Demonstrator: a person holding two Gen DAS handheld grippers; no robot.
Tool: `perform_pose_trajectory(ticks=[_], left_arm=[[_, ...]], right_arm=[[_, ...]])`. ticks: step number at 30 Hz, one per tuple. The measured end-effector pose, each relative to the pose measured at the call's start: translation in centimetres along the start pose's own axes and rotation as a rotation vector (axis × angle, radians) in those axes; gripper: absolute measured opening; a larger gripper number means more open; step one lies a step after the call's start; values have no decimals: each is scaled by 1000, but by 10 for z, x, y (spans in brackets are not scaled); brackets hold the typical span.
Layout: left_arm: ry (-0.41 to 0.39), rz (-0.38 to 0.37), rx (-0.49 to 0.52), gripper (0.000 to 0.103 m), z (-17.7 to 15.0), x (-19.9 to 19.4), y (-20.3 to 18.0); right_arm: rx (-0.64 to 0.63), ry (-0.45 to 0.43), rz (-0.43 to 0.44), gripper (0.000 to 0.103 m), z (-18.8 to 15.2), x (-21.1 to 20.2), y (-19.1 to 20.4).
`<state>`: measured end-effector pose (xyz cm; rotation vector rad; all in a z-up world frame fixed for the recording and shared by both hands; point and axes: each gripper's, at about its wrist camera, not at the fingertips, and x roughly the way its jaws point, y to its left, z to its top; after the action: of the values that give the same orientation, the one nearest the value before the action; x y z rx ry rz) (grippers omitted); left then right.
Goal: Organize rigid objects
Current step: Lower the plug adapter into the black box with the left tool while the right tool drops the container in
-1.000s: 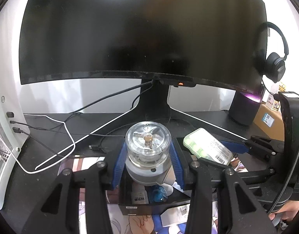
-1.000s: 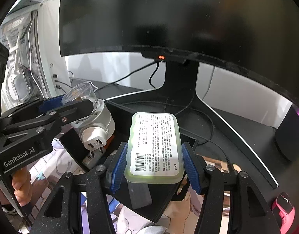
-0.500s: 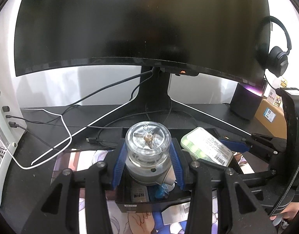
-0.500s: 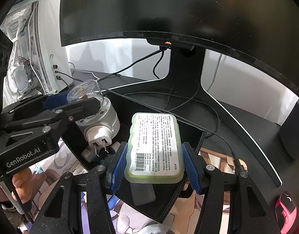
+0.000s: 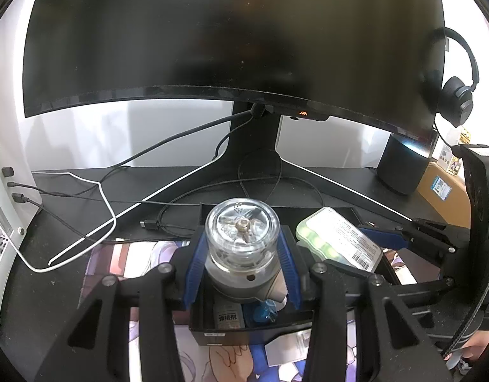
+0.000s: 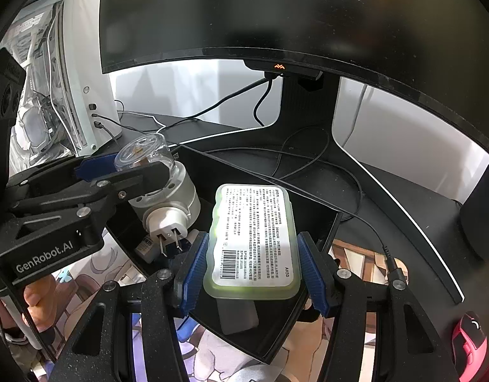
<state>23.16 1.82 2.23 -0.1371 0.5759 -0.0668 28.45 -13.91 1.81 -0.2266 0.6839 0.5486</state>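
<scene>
My left gripper [image 5: 241,265] is shut on a plug-in device with a clear dome top and grey-white body [image 5: 241,242], held over the near end of a black open box [image 5: 254,331]. In the right wrist view the device [image 6: 163,187] shows its two plug prongs pointing down. My right gripper [image 6: 252,269] is shut on a pale green plastic case with a printed label and barcode [image 6: 254,238], held above the same box [image 6: 317,219]. The case also shows in the left wrist view [image 5: 338,238]. Small items [image 5: 230,316] lie in the box.
A large curved monitor [image 5: 231,38] on a V-shaped stand stands behind. Cables [image 5: 94,197] run over the black desk. A white PC case [image 6: 69,73] is at left, a dark speaker [image 5: 403,165] and headphones [image 5: 457,102] at right, a pink mouse [image 6: 469,340] at lower right. A printed mat [image 5: 129,254] lies under the box.
Both grippers have kept their holds and drifted slightly with their objects; the box sits a little lower and nearer in both views.
</scene>
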Motion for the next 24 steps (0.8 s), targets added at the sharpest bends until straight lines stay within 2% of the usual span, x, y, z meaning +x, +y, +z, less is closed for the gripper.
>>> perform_pose_trajectory(ticks=[24], left_arm=[[6,-8,-15,44,-1,1,5]], right_arm=[[14,-4,6,56,0,-1,-2]])
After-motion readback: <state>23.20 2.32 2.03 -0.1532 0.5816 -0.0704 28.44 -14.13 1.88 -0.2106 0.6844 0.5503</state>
